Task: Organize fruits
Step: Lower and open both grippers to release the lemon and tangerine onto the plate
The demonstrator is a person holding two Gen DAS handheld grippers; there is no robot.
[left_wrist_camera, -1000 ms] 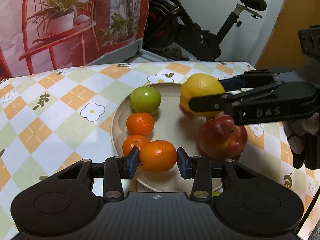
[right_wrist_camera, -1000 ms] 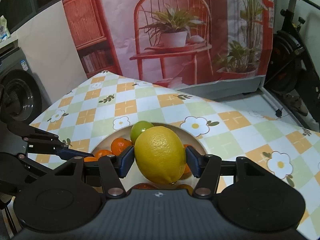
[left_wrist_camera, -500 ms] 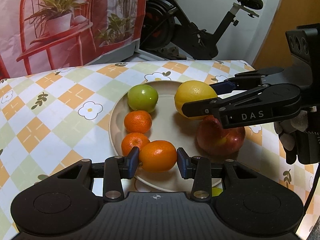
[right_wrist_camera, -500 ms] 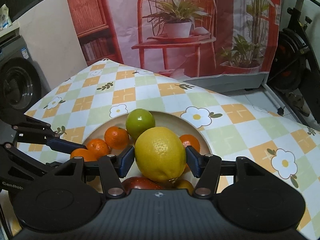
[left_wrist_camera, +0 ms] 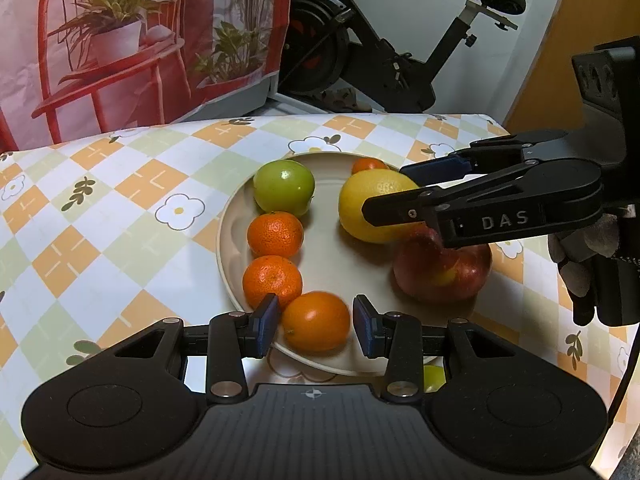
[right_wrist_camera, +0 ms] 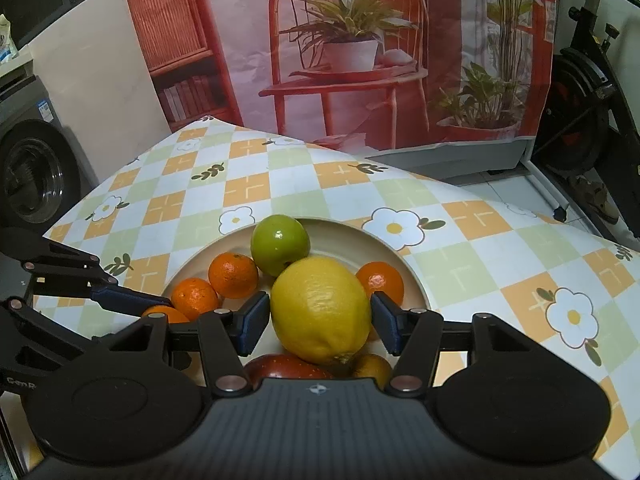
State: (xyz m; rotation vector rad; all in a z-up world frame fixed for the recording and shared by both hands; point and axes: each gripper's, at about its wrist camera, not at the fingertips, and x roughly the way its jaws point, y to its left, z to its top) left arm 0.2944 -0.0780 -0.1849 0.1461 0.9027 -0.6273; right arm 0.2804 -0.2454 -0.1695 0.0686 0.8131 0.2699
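A beige plate (left_wrist_camera: 336, 256) on the checked tablecloth holds a green apple (left_wrist_camera: 284, 187), two oranges (left_wrist_camera: 275, 234) along its left side, a small orange (left_wrist_camera: 369, 165) at the back and a red apple (left_wrist_camera: 440, 276). My left gripper (left_wrist_camera: 316, 326) is shut on a third orange (left_wrist_camera: 316, 320) that rests at the plate's near rim. My right gripper (right_wrist_camera: 320, 320) is shut on a yellow lemon (right_wrist_camera: 320, 308) and holds it low over the plate's middle, right against the red apple and in front of the green apple (right_wrist_camera: 280, 245).
A small yellow-green fruit (left_wrist_camera: 434, 378) lies off the plate, partly hidden under my left gripper. A gloved hand (left_wrist_camera: 584, 264) holds the right gripper. An exercise bike (left_wrist_camera: 384, 64) and a printed backdrop stand beyond the table's far edge. A washing machine (right_wrist_camera: 32, 168) stands at the left.
The right gripper has come down with the lemon, from above the plate to just over its middle beside the red apple. The left gripper and its orange have stayed put.
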